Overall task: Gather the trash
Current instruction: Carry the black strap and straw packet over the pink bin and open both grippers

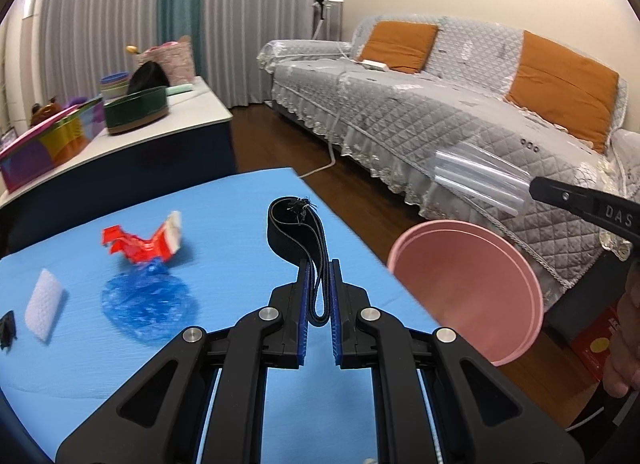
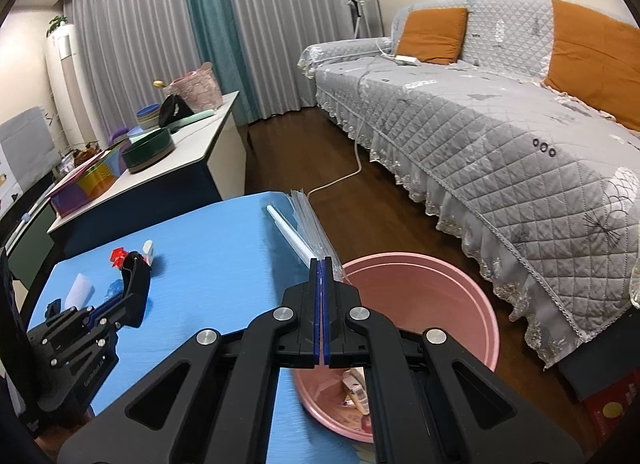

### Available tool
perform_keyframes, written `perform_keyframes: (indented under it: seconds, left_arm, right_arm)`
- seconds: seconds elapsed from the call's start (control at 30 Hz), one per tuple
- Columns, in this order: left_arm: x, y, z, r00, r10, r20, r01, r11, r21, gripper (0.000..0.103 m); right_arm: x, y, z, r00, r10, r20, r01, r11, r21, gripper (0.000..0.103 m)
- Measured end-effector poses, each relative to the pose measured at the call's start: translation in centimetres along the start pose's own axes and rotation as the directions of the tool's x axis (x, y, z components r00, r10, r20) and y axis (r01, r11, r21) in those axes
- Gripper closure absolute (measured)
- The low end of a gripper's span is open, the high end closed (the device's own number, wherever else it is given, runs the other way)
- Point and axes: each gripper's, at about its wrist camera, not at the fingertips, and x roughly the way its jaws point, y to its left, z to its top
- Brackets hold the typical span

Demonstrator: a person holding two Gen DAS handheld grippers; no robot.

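Above the blue worktop (image 1: 224, 344) we hold two pieces of trash at once. Our left gripper (image 1: 319, 264) has its jaws nearly closed on a black elastic strap (image 1: 294, 224), which loops up and forward out of the pads, clear of the surface. Our right gripper (image 2: 323, 264) has its jaws pressed fully together on a clear plastic sleeve (image 2: 312, 224) with a white stick (image 2: 290, 234) inside it or against it; the sleeve juts forward over the worktop's edge, just beside the rim of the pink bin (image 2: 460, 284).

Risks, as we judge them: the sleeve is slick and pinched only at one end, so it could slide from the pads before it is over the bin's mouth, and its free end still lies toward the worktop, so a release here might drop it on the edge or the floor. The stick could slip out of the sleeve on its own. The strap is springy and may cling to the pads or catch on the rim. Both grippers heading for one opening could also collide.

The pink bin stands on the floor against the worktop's right side and already holds some crumpled wrappers at its bottom. Still on the worktop are a red wrapper (image 1: 140, 242), a blue plastic film (image 1: 146, 306), a white foam pad (image 1: 44, 306) and a small black piece (image 1: 7, 330).
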Motion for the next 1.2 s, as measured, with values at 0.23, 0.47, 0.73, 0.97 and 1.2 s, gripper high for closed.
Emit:
perform_keyframes:
  seconds: [0.23, 0.47, 0.73, 0.97, 1.2]
  left_arm:
    - [0.7, -2.8, 0.1, 0.997, -0.073, -0.009, 0.073, 0.997, 0.032, 0.094]
    - [2.1, -5.6, 0.5, 0.985, -0.166, -0.037, 0.168, 0.984, 0.056, 0.094]
    - [3.8, -9.3, -0.1, 0.969, -0.230, -0.089, 0.239, 0.965, 0.110, 0.094]
    - [4.8, -10.2, -0.3, 0.962, -0.243, -0.123, 0.257, 0.960, 0.115, 0.082]
    - [4.8, -9.4, -0.4, 0.962, -0.241, -0.130, 0.253, 0.964, 0.084, 0.071]
  right_arm:
    - [-0.2, -2.1, 0.0, 0.999, -0.037, -0.003, 0.037, 0.999, 0.020, 0.102]
    - [-0.1, -4.2, -0.2, 0.998, -0.069, -0.013, 0.069, 0.997, 0.028, 0.102]
    - [0.1, -6.4, -0.6, 0.994, -0.105, -0.032, 0.106, 0.994, 0.040, 0.102]
    - [0.3, -7.5, -0.9, 0.992, -0.115, -0.055, 0.117, 0.992, 0.048, 0.098]
    - [1.2, -8.8, -1.2, 0.988, -0.108, -0.108, 0.121, 0.985, 0.122, 0.072]
